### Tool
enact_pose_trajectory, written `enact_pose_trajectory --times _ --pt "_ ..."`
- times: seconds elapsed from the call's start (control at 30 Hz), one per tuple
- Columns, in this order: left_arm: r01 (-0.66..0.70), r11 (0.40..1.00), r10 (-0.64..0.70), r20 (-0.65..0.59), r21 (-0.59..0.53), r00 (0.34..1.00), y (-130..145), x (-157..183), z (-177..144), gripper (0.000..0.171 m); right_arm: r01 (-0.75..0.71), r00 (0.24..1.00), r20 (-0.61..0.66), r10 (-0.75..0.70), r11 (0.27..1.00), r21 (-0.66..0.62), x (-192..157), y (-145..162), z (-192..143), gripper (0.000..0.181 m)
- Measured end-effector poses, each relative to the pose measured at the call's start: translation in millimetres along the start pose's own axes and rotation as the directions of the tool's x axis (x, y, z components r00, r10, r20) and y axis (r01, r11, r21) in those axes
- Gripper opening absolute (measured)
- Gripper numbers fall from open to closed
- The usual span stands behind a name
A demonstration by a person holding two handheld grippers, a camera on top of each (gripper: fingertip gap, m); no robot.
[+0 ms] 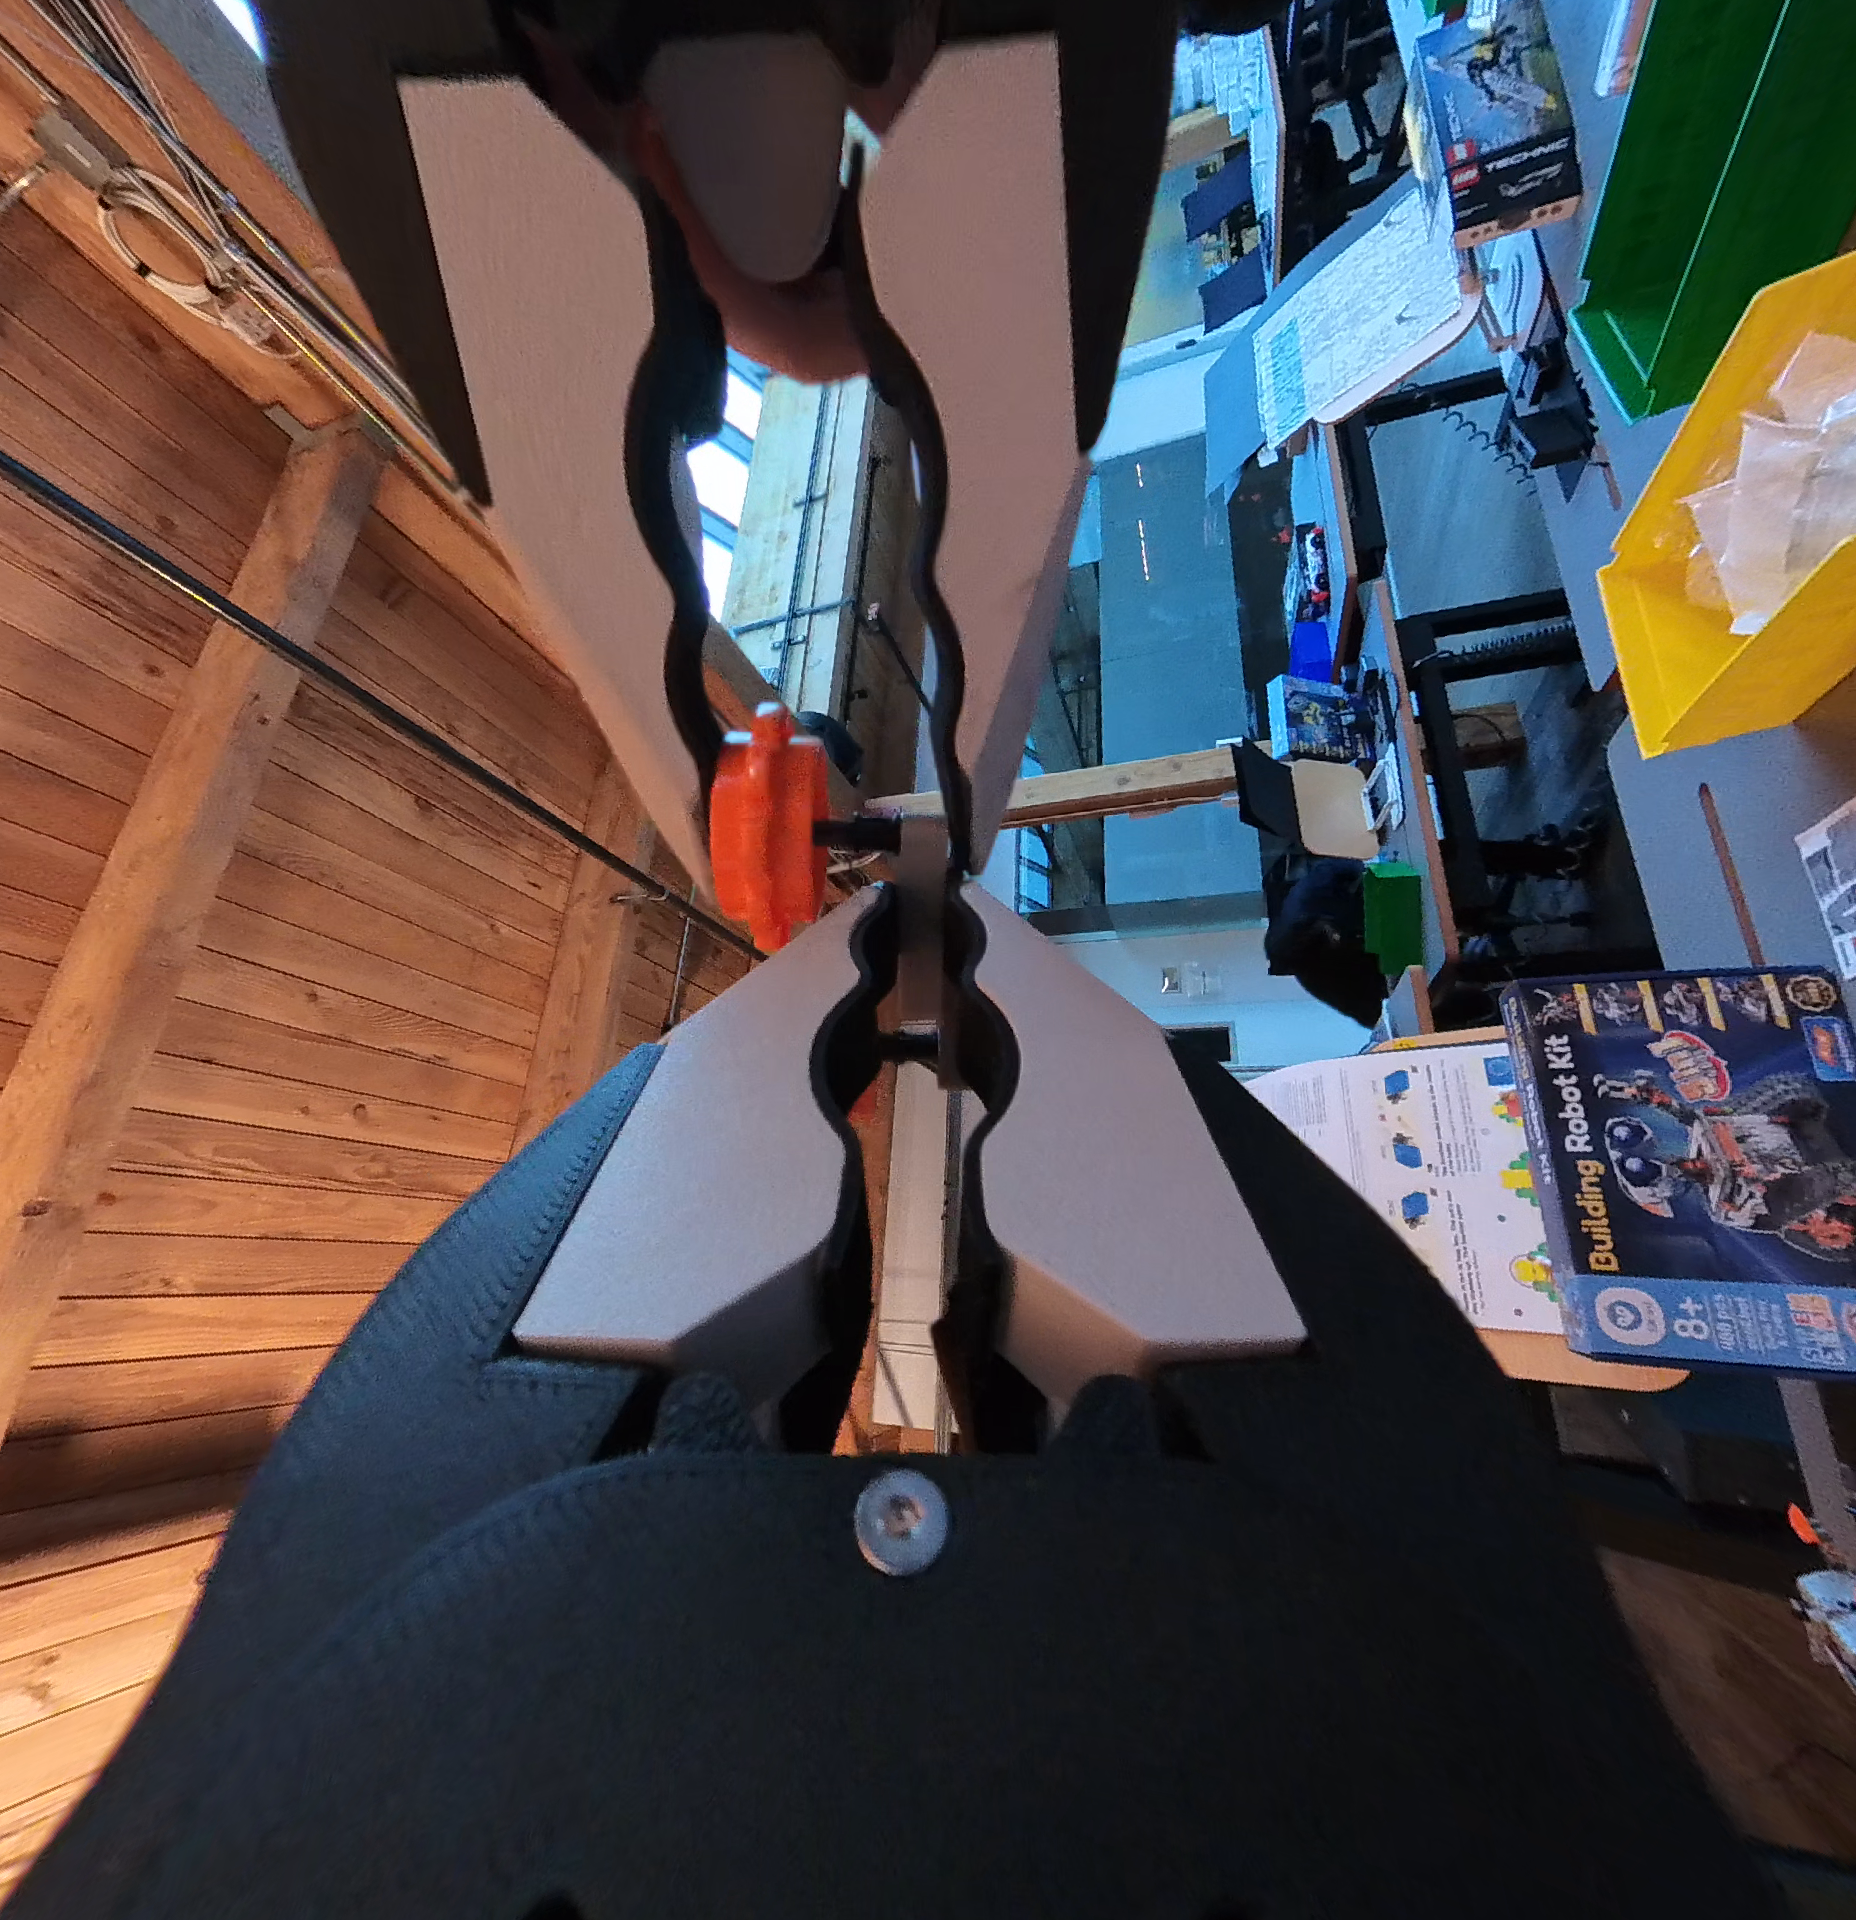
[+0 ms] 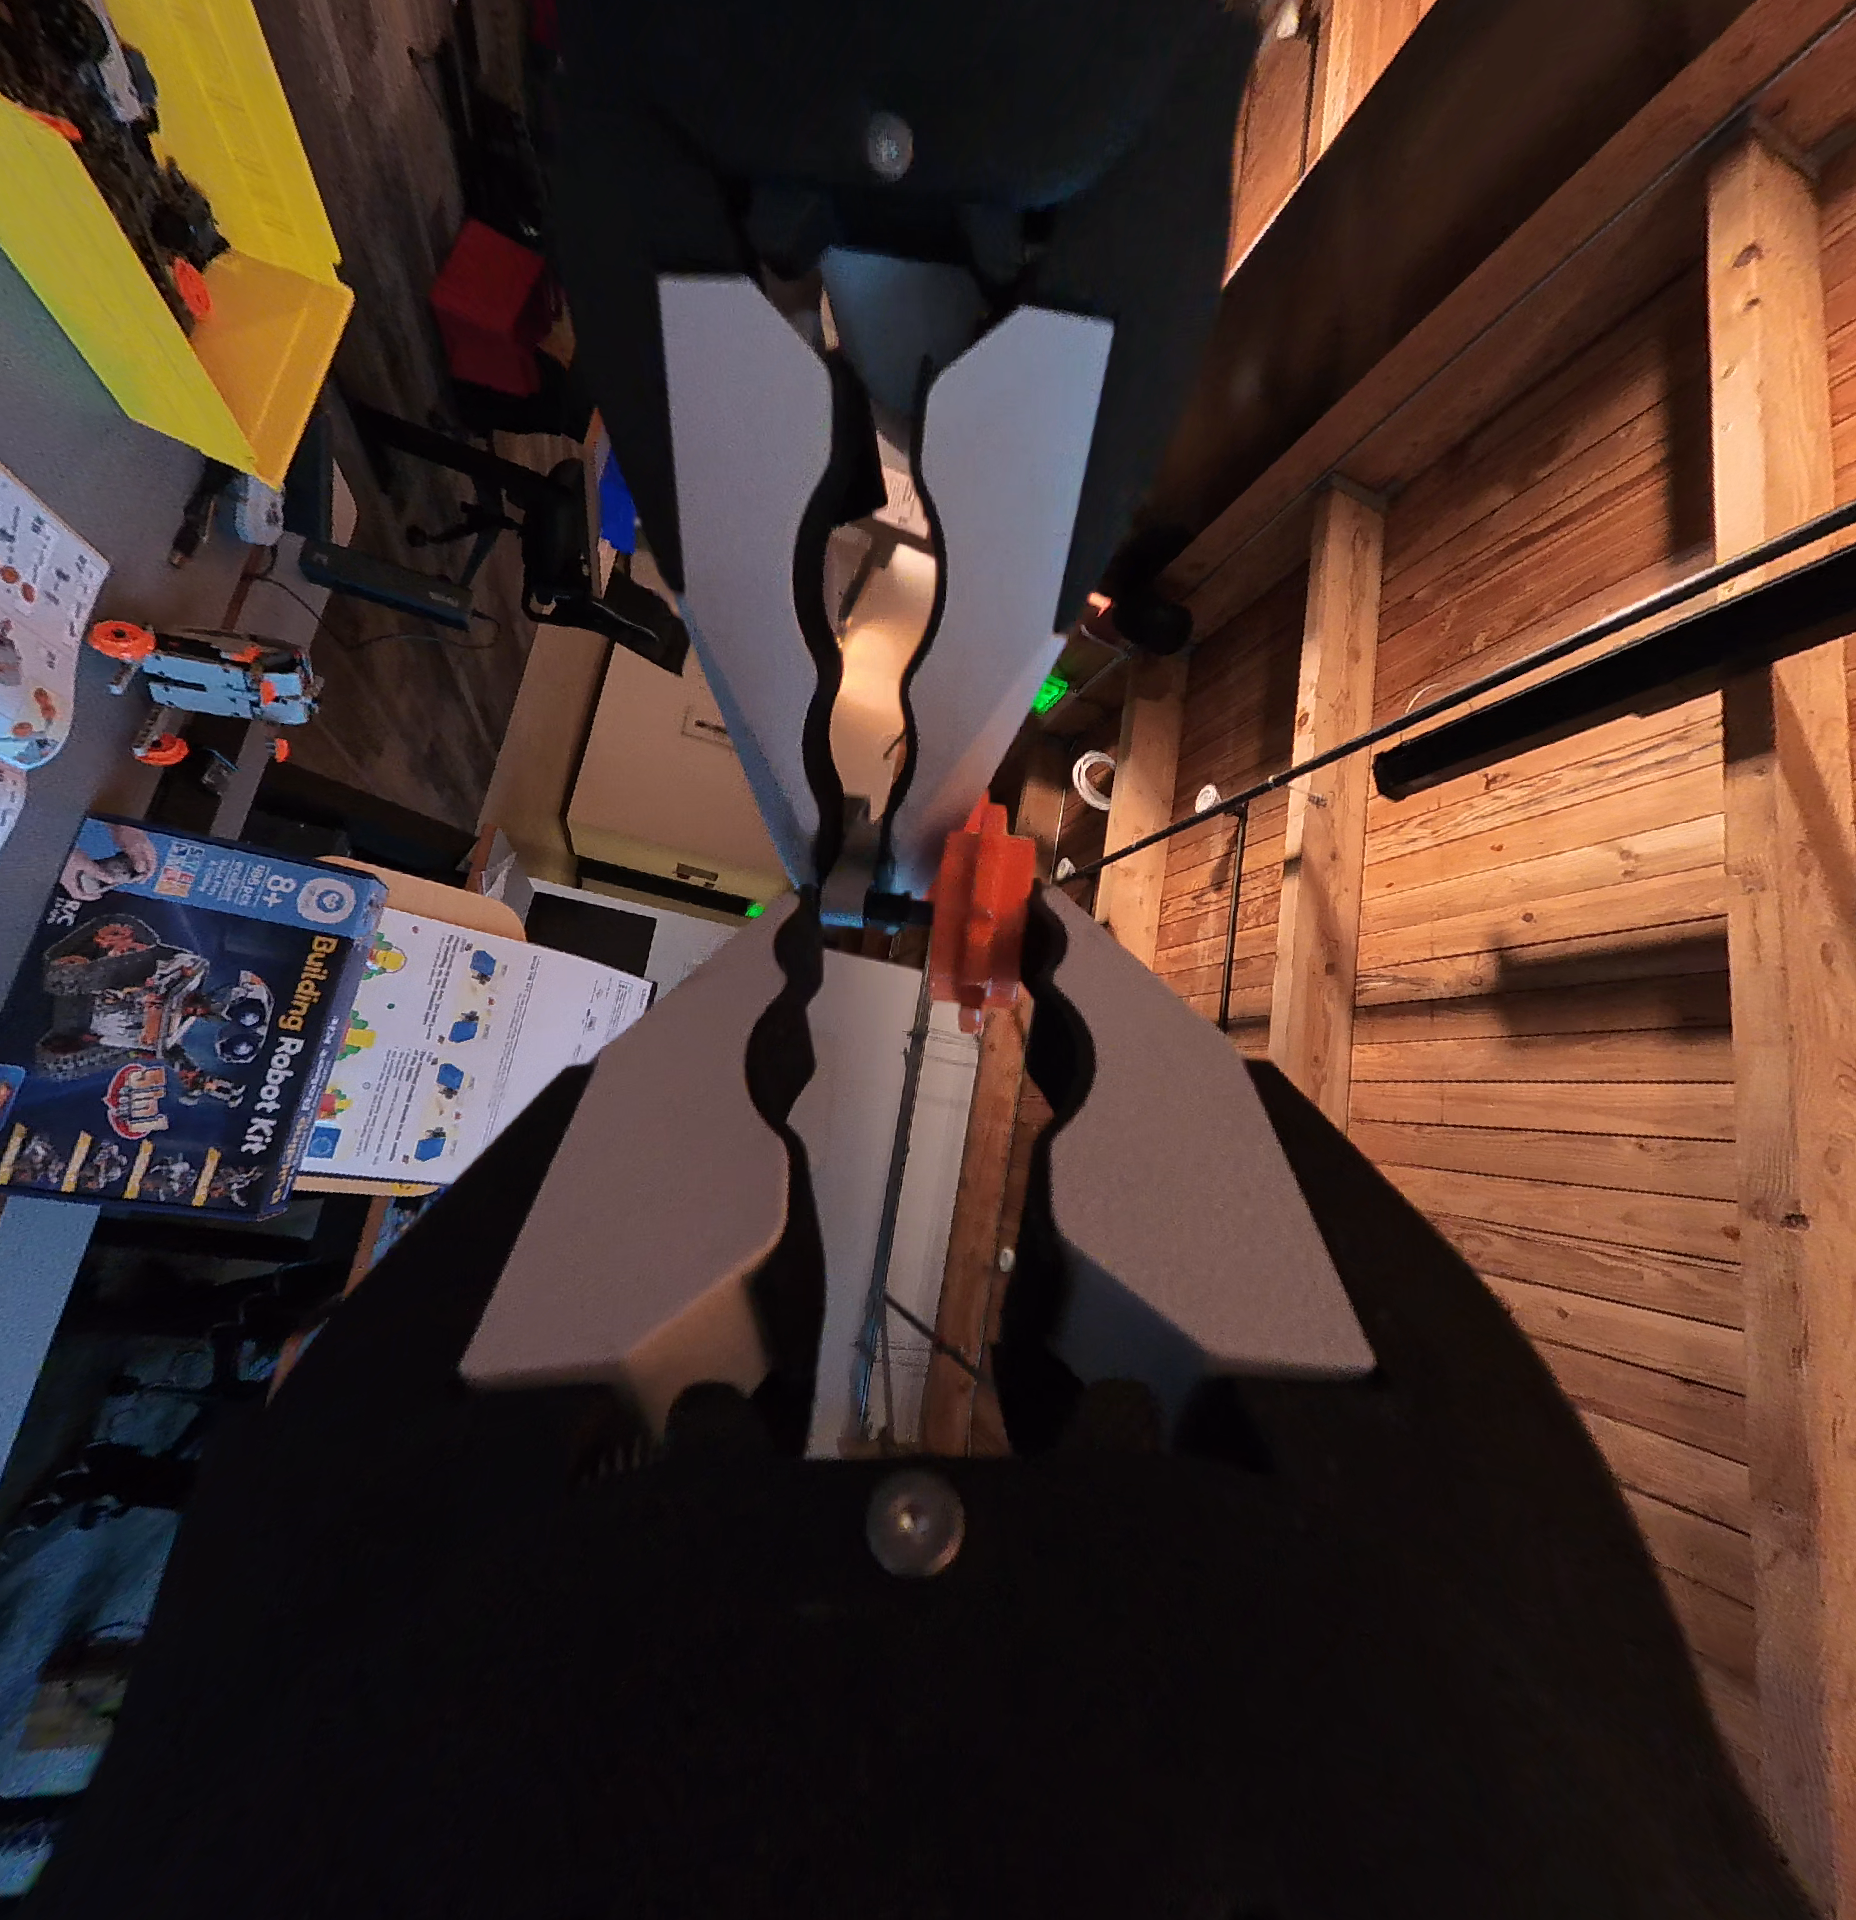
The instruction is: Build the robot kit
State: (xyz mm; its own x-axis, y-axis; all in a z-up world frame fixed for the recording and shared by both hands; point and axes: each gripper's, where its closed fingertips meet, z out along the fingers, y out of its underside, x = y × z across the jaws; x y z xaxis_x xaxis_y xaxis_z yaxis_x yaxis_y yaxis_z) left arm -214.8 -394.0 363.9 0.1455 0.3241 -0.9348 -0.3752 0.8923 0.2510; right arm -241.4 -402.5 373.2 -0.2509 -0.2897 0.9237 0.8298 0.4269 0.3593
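Both grippers are raised in the air, tip to tip. My left gripper (image 1: 919,899) is shut on a thin grey beam (image 1: 922,977) that stands up between its fingers. A short black axle (image 1: 851,831) joins the beam to an orange gear (image 1: 768,831). My right gripper (image 2: 924,909) closes across this assembly, with the orange gear (image 2: 981,914) flat against its right finger and the black axle (image 2: 896,909) pointing at the other finger. In the left wrist view the right gripper (image 1: 841,873) comes down from the top. In the right wrist view the left gripper (image 2: 851,878) does the same.
A grey table bears a blue robot kit box (image 1: 1713,1164), an instruction sheet (image 1: 1423,1174), a yellow bin (image 1: 1755,499) with plastic bags and a green bin (image 1: 1734,187). A partly built model (image 2: 217,675) lies on it. A wooden plank wall (image 2: 1526,935) with a black rod (image 2: 1630,665) is on the other side.
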Motion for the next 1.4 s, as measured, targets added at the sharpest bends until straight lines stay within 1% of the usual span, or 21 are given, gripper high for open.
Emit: enact_pose_trajectory --times 0.1,0.27,0.37,0.47,0.53,0.57,0.6,0.63,0.67,0.7,0.77,0.8,0.83,0.93,1.0,1.03,1.1,1.13,1.23,1.3,1.4 --pt "-0.002 1.0 0.002 -0.006 0.013 1.0 -3 3 0 0.004 -0.047 0.998 0.029 0.047 0.999 0.0 -2 0 -2 0.036" --pt "0.033 0.999 -0.033 0.002 0.014 0.999 -4 -2 0 0.004 -0.077 0.997 0.023 0.077 0.997 -0.002 2 2 -4 0.036" --pt "0.028 0.999 -0.028 0.024 0.016 0.999 -6 -4 -1 0.015 -0.102 0.995 0.003 0.102 0.995 -0.02 8 8 -5 0.036" --pt "0.045 0.999 -0.046 0.031 0.022 0.998 -12 -6 -9 0.025 -0.161 0.987 -0.005 0.161 0.987 0.001 11 14 -8 0.036" --pt "0.153 0.987 -0.155 0.045 0.045 0.987 -14 -13 -23 0.029 -0.208 0.978 -0.01 0.208 0.978 0.034 13 16 -11 0.036" --pt "0.266 0.961 -0.269 0.043 0.078 0.962 -13 -20 -33 0.027 -0.234 0.972 -0.01 0.235 0.97 0.068 14 16 -14 0.036" --pt "0.419 0.9 -0.425 0.025 0.123 0.905 -11 -27 -43 0.027 -0.256 0.966 -0.008 0.259 0.961 0.107 14 14 -17 0.036" --pt "0.583 0.794 -0.589 -0.02 0.173 0.808 -7 -34 -52 0.03 -0.27 0.962 -0.007 0.275 0.95 0.157 15 11 -20 0.036" --pt "0.725 0.655 -0.725 -0.093 0.214 0.682 0 -38 -60 0.037 -0.284 0.956 -0.016 0.293 0.937 0.206 17 8 -24 0.036" --pt "0.837 0.495 -0.826 -0.172 0.232 0.536 10 -40 -64 0.044 -0.301 0.949 -0.02 0.316 0.921 0.247 19 6 -26 0.036" --pt "0.96 0.168 -0.908 -0.343 0.225 0.239 24 -38 -62 0.066 -0.331 0.938 0.006 0.347 0.891 0.311 18 1 -29 0.036" --pt "0.979 0.047 -0.901 -0.415 0.197 0.127 27 -35 -57 0.061 -0.327 0.939 0.009 0.344 0.882 0.339 18 -2 -29 0.036" --pt "0.985 -0.013 -0.884 -0.461 0.175 0.07 27 -31 -50 0.054 -0.318 0.942 0.013 0.335 0.882 0.349 16 -3 -27 0.036" --pt "0.994 -0.014 -0.847 -0.53 0.11 0.046 13 -14 -27 0.046 -0.307 0.948 0.032 0.317 0.884 0.352 10 -7 -19 0.036" --pt "0.995 -0.078 -0.794 -0.607 0.067 -0.021 -2 -13 -21 0.048 -0.298 0.951 0.032 0.307 0.886 0.355 8 -9 -16 0.036" --pt "0.994 -0.102 -0.775 -0.63 0.048 -0.049 -6 -12 -18 0.043 -0.289 0.954 0.028 0.3 0.884 0.369 8 -11 -17 0.036" --pt "0.991 -0.126 -0.731 -0.679 0.037 -0.067 -12 -12 -18 0.035 -0.282 0.955 0.024 0.295 0.881 0.38 8 -11 -19 0.036" --pt "0.991 -0.133 -0.709 -0.701 0.031 -0.073 -15 -11 -20 0.025 -0.275 0.957 0.02 0.29 0.883 0.381 7 -10 -20 0.036" --pt "0.991 -0.132 -0.627 -0.776 0.024 -0.064 -28 -5 -30 0.012 -0.235 0.97 0.034 0.242 0.879 0.414 -1 -15 -23 0.036" --pt "0.989 -0.144 -0.617 -0.785 0.034 -0.063 -31 -2 -31 0.011 -0.209 0.976 0.023 0.219 0.888 0.409 -4 -15 -24 0.036" --pt "0.991 -0.112 -0.641 -0.767 0.076 -0.013 -33 2 -31 0.009 -0.165 0.984 -0.006 0.181 0.912 0.375 -9 -12 -22 0.037"
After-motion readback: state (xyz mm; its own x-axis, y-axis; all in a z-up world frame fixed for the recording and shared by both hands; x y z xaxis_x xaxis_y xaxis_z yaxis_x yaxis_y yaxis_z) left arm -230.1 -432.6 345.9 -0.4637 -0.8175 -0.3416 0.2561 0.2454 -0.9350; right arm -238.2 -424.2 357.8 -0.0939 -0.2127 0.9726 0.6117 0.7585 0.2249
